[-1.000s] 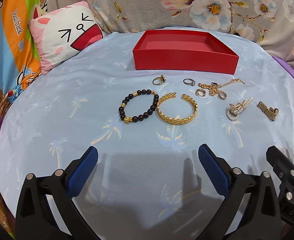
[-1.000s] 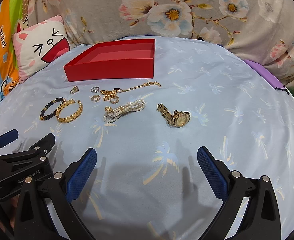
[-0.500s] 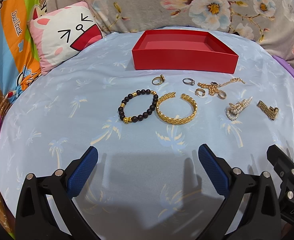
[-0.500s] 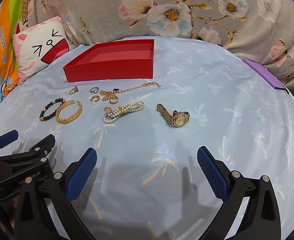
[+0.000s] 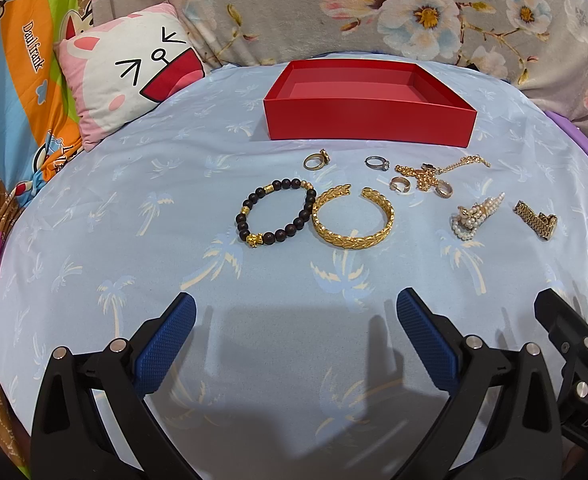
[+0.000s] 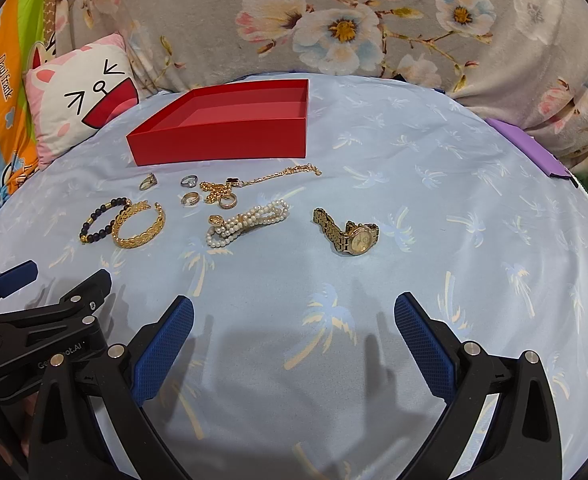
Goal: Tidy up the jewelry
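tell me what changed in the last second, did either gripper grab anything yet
Nothing visibly changed. Both the left gripper and the right gripper stay open and empty above the sheet, and the jewelry still lies untouched in front of the empty red box.

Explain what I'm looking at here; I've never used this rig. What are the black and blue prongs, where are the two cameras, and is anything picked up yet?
No robot arm here: a person holds a two-finger gripper in each hand, with a fisheye camera on each looking along its fingers. One picture shows the left gripper, the other the right gripper. The prongs are their blue-padded fingers. Both are open and hold nothing.

On the blue palm-print sheet sit an empty red box and, in front of it, loose jewelry: a dark bead bracelet, a gold bangle, several rings, a gold chain, a pearl strand and a gold watch. Nothing is boxed yet.
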A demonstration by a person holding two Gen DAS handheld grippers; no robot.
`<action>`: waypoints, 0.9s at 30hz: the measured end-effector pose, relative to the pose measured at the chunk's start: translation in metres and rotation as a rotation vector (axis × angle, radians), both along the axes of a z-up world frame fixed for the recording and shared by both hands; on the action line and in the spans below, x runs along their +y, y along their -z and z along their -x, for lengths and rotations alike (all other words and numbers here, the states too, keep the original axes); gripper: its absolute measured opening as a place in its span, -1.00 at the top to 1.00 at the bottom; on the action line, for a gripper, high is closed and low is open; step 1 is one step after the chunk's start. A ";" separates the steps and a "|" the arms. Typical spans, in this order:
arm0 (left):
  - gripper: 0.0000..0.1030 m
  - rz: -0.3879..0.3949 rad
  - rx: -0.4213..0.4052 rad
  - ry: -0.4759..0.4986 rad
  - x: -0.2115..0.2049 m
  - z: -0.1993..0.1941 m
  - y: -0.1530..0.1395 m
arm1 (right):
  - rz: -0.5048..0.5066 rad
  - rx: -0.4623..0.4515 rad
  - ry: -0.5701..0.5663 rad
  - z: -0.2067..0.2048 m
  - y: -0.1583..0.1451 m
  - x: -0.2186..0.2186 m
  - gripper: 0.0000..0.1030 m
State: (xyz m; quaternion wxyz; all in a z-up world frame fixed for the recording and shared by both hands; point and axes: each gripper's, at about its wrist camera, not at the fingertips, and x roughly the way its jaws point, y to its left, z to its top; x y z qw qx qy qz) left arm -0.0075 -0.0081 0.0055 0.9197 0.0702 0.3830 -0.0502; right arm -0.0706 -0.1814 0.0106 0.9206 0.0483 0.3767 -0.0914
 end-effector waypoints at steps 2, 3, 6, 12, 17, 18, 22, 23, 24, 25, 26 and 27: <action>-0.91 0.000 0.000 0.000 0.000 0.000 0.000 | 0.000 0.000 0.001 0.000 0.000 0.000 -0.90; -0.91 0.000 0.000 0.000 0.000 0.000 0.000 | -0.001 0.000 0.001 0.000 0.000 0.001 -0.90; -0.91 0.000 0.000 0.000 0.001 0.000 0.000 | -0.001 0.000 0.001 0.000 0.000 0.000 -0.90; -0.91 0.000 0.000 0.000 0.001 0.000 0.000 | 0.000 0.000 0.000 0.000 0.000 0.000 -0.90; -0.91 0.000 0.000 0.000 0.001 0.000 0.000 | -0.001 0.000 0.001 0.000 0.000 0.000 -0.90; -0.91 0.000 0.000 0.000 0.000 0.000 0.000 | -0.001 0.000 0.000 0.000 0.000 0.000 -0.90; -0.91 0.000 0.000 0.001 0.000 0.000 0.000 | -0.001 0.001 0.000 0.000 0.000 -0.001 -0.90; -0.91 0.000 0.001 0.001 0.000 0.000 0.000 | -0.001 0.001 0.000 0.000 0.000 0.000 -0.90; -0.91 0.001 0.001 0.001 0.000 0.000 0.000 | 0.000 0.001 -0.001 0.000 0.000 0.000 -0.90; -0.91 0.001 0.001 0.001 -0.001 0.000 0.000 | 0.000 0.002 -0.001 0.001 0.000 0.000 -0.90; -0.91 0.001 0.002 0.002 -0.001 0.000 0.000 | 0.001 0.003 -0.001 0.001 0.000 0.000 -0.90; -0.91 0.001 0.002 0.002 -0.002 0.000 0.000 | 0.001 0.003 -0.001 0.001 0.000 0.000 -0.90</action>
